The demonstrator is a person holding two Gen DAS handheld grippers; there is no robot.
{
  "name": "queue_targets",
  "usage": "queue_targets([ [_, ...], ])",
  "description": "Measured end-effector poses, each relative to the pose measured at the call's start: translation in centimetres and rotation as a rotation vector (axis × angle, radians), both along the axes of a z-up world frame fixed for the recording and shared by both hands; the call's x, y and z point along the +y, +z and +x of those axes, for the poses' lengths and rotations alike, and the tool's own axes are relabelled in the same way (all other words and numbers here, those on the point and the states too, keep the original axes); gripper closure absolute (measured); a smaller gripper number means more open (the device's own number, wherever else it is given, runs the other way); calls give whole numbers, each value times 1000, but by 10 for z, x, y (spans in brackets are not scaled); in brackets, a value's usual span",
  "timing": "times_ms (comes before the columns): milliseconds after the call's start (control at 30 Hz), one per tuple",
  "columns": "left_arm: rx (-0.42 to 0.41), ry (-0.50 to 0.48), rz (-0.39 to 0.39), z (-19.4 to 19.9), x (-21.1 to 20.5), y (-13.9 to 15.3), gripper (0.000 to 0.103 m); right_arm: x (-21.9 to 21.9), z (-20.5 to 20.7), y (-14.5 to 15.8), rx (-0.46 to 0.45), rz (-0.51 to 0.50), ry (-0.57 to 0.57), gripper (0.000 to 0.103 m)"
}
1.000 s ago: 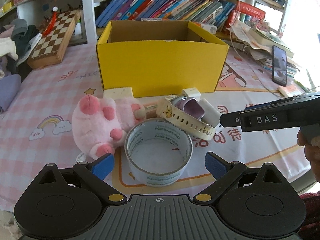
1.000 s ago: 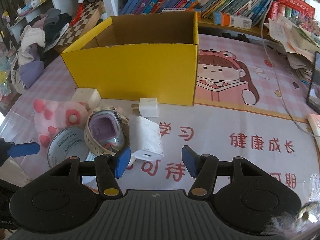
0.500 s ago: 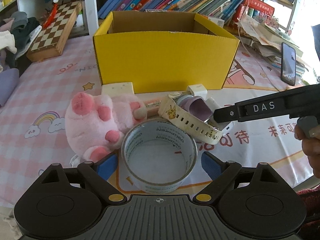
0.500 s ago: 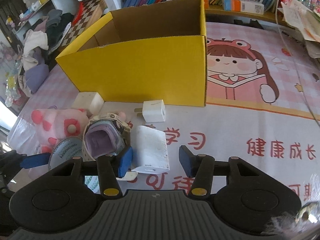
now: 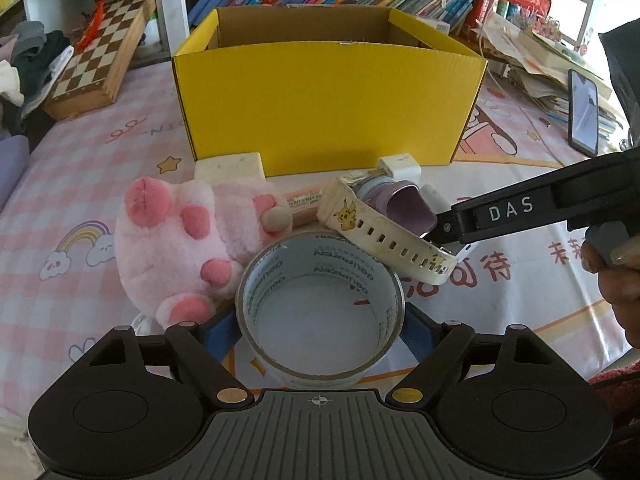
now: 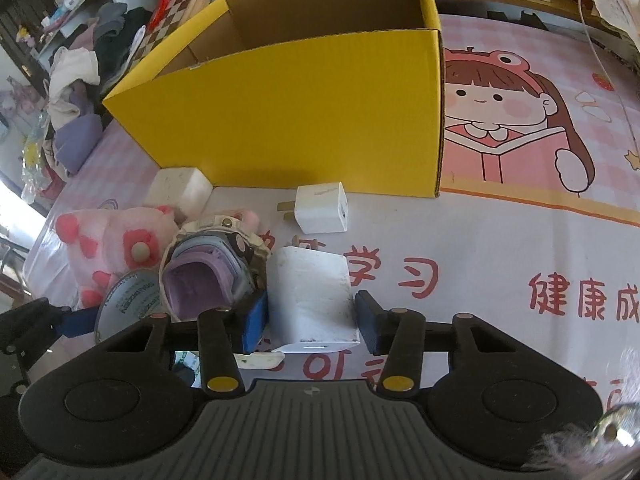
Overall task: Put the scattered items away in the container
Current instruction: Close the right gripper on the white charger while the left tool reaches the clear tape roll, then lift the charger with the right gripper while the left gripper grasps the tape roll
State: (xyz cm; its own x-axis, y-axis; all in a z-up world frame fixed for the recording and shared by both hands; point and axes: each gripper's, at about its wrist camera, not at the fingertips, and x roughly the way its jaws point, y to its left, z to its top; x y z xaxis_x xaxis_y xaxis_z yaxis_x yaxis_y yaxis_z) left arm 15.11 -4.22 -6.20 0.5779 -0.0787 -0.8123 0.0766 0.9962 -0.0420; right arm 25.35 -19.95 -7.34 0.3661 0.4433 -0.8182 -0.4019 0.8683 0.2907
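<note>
Both grippers are staged for a pick, nothing lifted yet. Left gripper [image 5: 319,330] straddles the tape roll [image 5: 318,308], blue pads at each side of the roll; can't tell whether they touch it, and I'd call it not clamped. Right gripper [image 6: 311,320] straddles the big white charger block [image 6: 312,300]; a small gap shows on the right pad side, so released too.

Next move, my read: close both, lift straight up, carry over the near wall of the yellow box [image 5: 328,100] and drop. The box sits just behind the pile, open top; what shows of its inside is bare.

Risks:
- The watch [image 5: 384,228] strap lies over the tape roll's far rim, so lifting the roll will likely drag it.
- The plush toy [image 5: 188,240] leans against the roll's left side.
- The right gripper's left pad is tight against the watch.

Tape roll: upright on its edge face, hollow core facing up, printed liner inside, rigid. Charger: scuffed white block, prongs pointing away, lying flat on the mat.

Also loose: a small white plug [image 6: 320,208] and a white block [image 6: 180,188], both by the box's front wall.
</note>
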Motion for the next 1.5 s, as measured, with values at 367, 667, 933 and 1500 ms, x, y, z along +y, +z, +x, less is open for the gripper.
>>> queue_targets([
  [367,-31,-29,-2,-4,1,3,19,1,-7,5,-28,-23,-20,59],
  [667,-100,-40,-15,-17,5,15,19,-6,-25,16,-87,-37,-62,73],
  [933,-120,-48,-29,-26,7,19,19,-13,-41,16,-88,-76,-100,77],
  [1500,-191,-86,-18,-44,4,35,19,-17,-63,23,-104,-101,-119,79],
])
